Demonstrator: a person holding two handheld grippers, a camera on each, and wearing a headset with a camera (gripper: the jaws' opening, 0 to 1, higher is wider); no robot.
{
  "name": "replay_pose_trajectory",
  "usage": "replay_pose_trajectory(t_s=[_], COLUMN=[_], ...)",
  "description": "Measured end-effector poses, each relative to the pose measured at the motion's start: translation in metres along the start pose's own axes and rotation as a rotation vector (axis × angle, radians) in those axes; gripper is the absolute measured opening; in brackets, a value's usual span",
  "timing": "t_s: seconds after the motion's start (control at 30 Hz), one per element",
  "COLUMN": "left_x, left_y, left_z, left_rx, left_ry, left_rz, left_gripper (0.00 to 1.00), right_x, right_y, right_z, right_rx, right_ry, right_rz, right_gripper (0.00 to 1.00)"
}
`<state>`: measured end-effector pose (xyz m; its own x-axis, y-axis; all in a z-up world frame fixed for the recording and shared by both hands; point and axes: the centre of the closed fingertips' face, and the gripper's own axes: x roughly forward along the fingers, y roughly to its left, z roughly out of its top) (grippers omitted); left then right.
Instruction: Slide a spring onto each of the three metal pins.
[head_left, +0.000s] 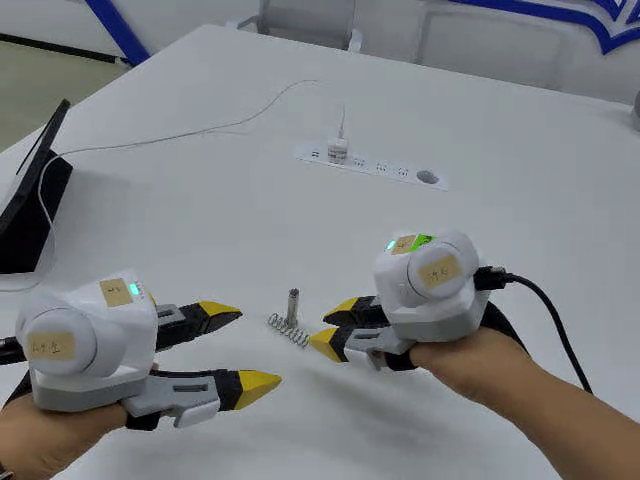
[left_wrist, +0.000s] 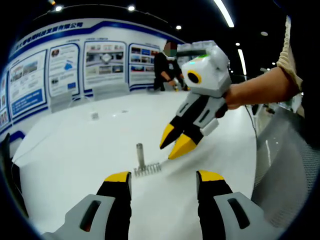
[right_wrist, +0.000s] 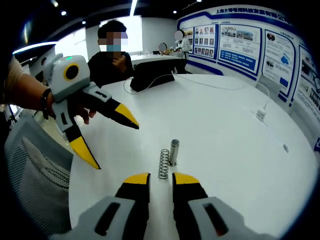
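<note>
Spring (right_wrist: 163, 163) lies flat on the table (head_left: 480, 120), just ahead of the right gripper (right_wrist: 161, 179). Its long axis runs straight away along the jaws, far end just beside the upright metal pin (right_wrist: 174, 151). Right jaws are narrowly parted and empty. Left gripper (head_left: 255, 347) is spread wide, empty and farther off. Right is nearer and likely takes the pick.
</note>
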<state>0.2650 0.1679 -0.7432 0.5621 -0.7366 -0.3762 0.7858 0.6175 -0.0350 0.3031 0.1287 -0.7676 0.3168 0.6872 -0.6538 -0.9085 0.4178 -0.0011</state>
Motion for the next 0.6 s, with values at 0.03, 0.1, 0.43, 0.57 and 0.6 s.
replay_pose_trajectory(t_s=[0.03,0.1,0.43,0.57,0.6], left_x=[0.000,0.000,0.000,0.000,0.000], left_y=[0.000,0.000,0.000,0.000,0.000], left_z=[0.000,0.000,-0.001,-0.002,-0.002], left_rx=[0.001,0.002,0.007,0.014,0.014], left_ry=[0.002,0.003,0.012,0.020,0.021], left_rz=[0.000,-0.001,0.003,0.003,0.004], left_gripper=[0.53,0.53,0.52,0.52,0.52], right_x=[0.003,0.007,0.026,0.030,0.031], right_y=[0.000,-0.001,-0.003,-0.006,-0.006], right_z=[-0.001,-0.002,-0.010,-0.013,-0.013], right_rx=[0.001,0.007,0.042,0.061,0.063], right_ry=[0.002,0.008,0.042,0.048,0.050], right_rz=[-0.001,-0.002,-0.005,-0.007,-0.006], right_gripper=[0.19,0.19,0.18,0.18,0.17])
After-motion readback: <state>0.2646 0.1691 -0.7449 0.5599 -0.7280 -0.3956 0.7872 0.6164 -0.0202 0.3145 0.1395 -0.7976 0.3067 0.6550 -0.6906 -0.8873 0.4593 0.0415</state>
